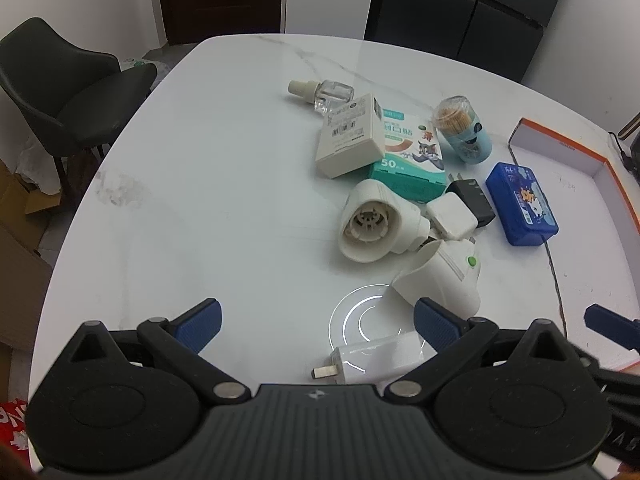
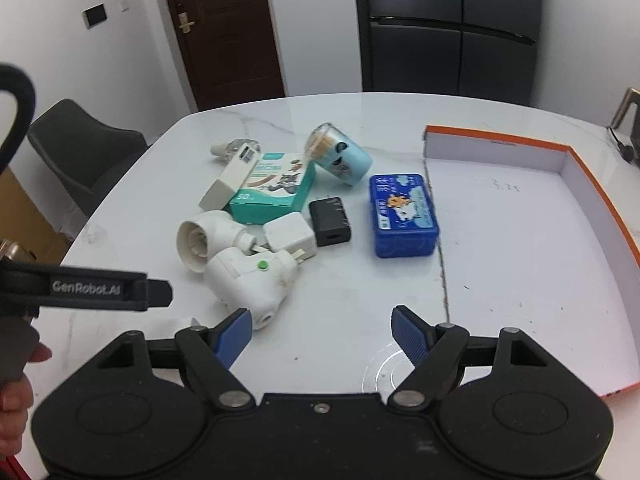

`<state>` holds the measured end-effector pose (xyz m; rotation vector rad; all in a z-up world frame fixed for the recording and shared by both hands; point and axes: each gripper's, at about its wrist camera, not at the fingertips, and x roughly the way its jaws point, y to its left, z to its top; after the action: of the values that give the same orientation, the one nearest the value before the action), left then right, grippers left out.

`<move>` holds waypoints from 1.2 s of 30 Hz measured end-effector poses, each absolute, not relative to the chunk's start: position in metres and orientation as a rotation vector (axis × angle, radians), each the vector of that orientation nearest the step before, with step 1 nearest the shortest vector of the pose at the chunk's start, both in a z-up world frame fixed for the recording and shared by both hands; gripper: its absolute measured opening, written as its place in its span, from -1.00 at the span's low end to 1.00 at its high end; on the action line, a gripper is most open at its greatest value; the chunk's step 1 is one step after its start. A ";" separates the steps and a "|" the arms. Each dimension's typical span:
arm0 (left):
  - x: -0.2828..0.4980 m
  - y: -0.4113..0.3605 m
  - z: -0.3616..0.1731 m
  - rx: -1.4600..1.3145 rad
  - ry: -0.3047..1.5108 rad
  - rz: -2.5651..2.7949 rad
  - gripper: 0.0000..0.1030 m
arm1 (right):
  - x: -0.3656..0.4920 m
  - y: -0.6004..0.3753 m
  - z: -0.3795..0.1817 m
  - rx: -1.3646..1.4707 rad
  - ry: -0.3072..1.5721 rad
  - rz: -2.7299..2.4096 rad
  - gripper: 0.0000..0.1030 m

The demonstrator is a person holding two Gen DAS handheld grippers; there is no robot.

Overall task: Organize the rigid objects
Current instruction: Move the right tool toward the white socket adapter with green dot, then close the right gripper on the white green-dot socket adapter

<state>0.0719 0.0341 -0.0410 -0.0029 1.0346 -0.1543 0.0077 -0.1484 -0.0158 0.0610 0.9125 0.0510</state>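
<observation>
A white marble tabletop holds a loose cluster of small rigid items, described here relative to the teal bandage box at the cluster's middle.

Left of that box, a white carton with a barcode leans on it, and a clear glass bottle with a cream cap lies beyond the carton. In front of the box sit a white plug-in socket unit, a white charger cube and a black charger. A second white plug-in unit with a green button lies nearer still. Right of the box are a pale blue toothpick jar, tipped over, and a blue lidded plastic box. Furthest right stands an orange-edged shallow cardboard tray, seen almost whole in the right wrist view but only as a corner from the left.

Only the left wrist view shows a white wall charger, lying between the wide-spread fingers of the left gripper and not pinched. The right gripper has its fingers wide too, holding nothing, over bare tabletop. Only the right wrist view shows a person's hand at the left edge.
</observation>
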 end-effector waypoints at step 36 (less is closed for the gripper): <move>0.092 0.075 -0.037 -0.033 1.034 -0.102 1.00 | 0.067 -0.110 -0.060 0.092 0.984 0.199 0.76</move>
<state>0.0924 0.0754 -0.0375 -0.0329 1.0336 -0.1019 0.0669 -0.1105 -0.0596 0.0924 0.9836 0.1994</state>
